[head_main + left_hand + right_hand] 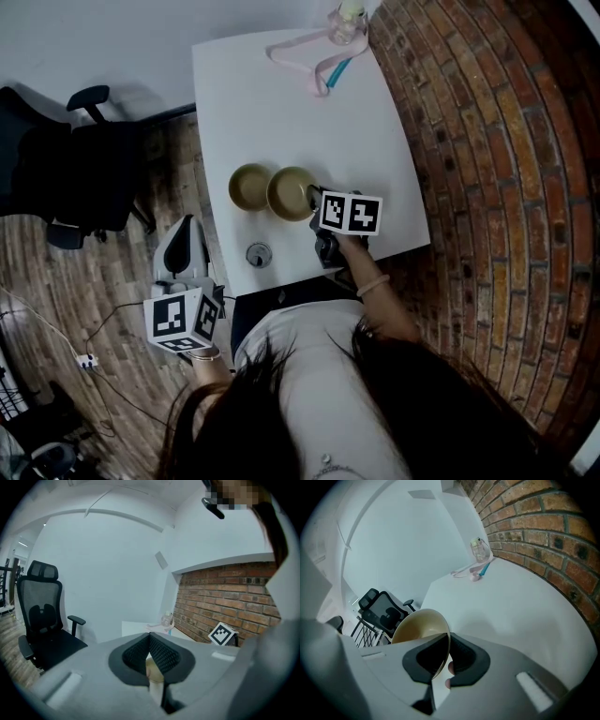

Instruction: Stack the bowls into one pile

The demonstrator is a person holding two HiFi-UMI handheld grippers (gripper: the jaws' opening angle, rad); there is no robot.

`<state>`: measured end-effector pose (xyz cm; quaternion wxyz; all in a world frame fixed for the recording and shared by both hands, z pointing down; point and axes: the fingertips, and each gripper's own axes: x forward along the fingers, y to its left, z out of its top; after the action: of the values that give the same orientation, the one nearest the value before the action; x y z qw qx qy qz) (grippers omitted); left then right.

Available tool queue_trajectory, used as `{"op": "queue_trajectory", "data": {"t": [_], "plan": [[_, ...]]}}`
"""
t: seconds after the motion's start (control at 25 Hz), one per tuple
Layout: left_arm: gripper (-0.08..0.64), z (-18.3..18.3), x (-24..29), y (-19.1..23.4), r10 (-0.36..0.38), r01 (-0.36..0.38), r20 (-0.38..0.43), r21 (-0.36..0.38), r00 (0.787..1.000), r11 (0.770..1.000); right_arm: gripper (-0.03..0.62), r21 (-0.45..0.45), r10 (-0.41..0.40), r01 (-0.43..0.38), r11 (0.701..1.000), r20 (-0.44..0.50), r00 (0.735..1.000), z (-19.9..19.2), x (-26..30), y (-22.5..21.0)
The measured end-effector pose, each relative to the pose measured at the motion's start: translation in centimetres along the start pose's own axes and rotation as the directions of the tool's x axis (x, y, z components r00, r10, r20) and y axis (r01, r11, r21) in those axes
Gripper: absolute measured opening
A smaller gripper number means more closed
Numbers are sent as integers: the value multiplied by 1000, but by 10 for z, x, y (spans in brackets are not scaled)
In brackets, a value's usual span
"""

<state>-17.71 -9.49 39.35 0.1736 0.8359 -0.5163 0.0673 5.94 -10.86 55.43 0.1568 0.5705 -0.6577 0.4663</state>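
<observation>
Head view: right gripper (313, 199) clamps right bowl (289, 193) (left bowl (250, 187) beside).

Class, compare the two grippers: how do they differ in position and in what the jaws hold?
The left gripper hangs beside the table, over the floor; the right gripper reaches over the table. The left gripper is shut on nothing; the right gripper is shut on a bowl rim. Both carry marker cubes.

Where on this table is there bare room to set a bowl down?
Bare: the wide stretch of table beyond the left bowl and right bowl, up to the jar and pink strap at the far edge. Crowded: the near end, with both bowls, the right gripper and a small round object.
</observation>
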Motion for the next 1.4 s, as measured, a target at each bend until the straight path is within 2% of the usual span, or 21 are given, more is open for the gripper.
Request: {"op": "queue_trajectory", "data": {"t": [0.68, 1.4], "plan": [[-2, -1, -13, 16, 54, -54, 9, -18, 998, 998, 15, -17, 33, -33, 999, -24, 999, 4, 15, 15], [-2, -2, -30, 40, 143, -142, 16, -42, 990, 989, 15, -42, 81, -83, 996, -46, 996, 8, 36, 40]]}}
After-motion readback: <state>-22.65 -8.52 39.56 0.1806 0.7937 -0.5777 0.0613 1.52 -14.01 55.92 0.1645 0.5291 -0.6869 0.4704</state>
